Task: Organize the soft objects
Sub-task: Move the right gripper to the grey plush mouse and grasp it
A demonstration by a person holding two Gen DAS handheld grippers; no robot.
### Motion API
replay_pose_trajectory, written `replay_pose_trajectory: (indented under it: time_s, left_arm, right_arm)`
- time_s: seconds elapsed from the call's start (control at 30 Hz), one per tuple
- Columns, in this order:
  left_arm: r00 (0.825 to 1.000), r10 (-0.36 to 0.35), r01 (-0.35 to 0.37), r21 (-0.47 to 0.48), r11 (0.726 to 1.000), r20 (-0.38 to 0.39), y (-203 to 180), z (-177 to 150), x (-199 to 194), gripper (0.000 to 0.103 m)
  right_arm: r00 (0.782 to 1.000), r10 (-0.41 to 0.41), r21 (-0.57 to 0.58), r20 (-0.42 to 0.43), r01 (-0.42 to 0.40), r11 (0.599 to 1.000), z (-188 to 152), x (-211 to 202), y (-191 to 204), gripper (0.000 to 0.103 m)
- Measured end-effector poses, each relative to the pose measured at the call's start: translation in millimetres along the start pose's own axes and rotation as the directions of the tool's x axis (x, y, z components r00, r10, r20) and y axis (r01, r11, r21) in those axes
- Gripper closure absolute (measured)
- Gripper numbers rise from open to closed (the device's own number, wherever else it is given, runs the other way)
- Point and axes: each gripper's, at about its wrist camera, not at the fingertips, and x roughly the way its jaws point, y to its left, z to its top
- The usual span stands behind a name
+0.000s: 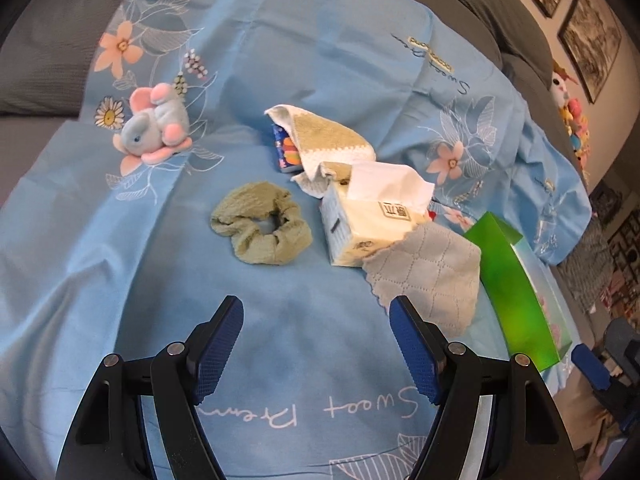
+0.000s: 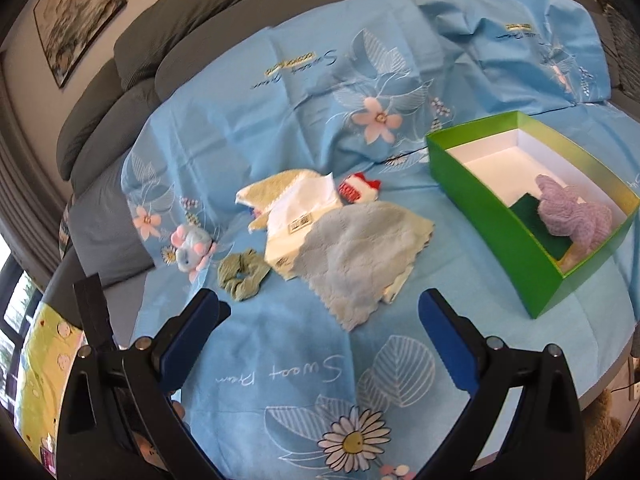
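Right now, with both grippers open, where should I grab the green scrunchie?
Pinch one side of the scrunchie's ring from straight above, one finger in the centre hole, one outside. It lies flat on the sheet, apart from the tissue pack, so nothing blocks that. The left gripper probably has the shorter way there.

Looking down close from left and right at one blue sheet [image 1: 280, 340], sharing tissue pack [image 2: 296, 220].

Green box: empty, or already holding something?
Not empty. The green box holds a lavender knitted item lying on a dark green piece; lid off, white floor partly bare.
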Motion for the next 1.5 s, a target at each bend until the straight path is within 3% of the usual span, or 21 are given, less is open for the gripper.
replay_pose_trajectory:
  time_s: [0.23,0.43,0.6,0.93,1.17,1.3,1.5]
  left_arm:
    - [1.000,0.024,-0.024,-0.042,0.999,-0.005,16,3,2,0.027]
    - [1.000,0.018,-0.018,-0.072,0.997,-0.008,22,6,8,0.027]
    - [0.999,0.038,-0.040,-0.089,0.995,-0.020,30,7,10,0.027]
    - [0.999,0.041,-0.041,-0.114,0.993,-0.003,45,13,-2,0.027]
    - [0.999,0.033,-0.033,-0.203,0.979,0.000,66,20,-6,0.027]
    - [0.997,0.077,-0.072,-0.245,0.967,0.010,82,22,-16,0.027]
    - [0.986,0.168,-0.151,-0.347,0.926,0.019,126,25,-35,0.027]
  right_arm:
    - [0.999,-0.034,0.015,-0.017,0.034,0.999,-2,-3,9,0.003]
    - [0.994,-0.110,-0.040,-0.023,0.109,0.993,-5,3,15,0.003]
    - [0.996,-0.062,0.012,-0.066,0.063,0.998,-4,20,21,0.003]
    - [0.995,-0.040,-0.106,-0.092,0.030,0.994,5,45,73,0.003]
    - [0.988,-0.008,-0.140,-0.156,-0.014,0.990,14,80,98,0.003]
    - [0.976,0.008,-0.175,-0.217,-0.047,0.983,21,112,114,0.004]
    - [0.953,0.031,-0.228,-0.302,-0.104,0.968,32,166,148,0.006]
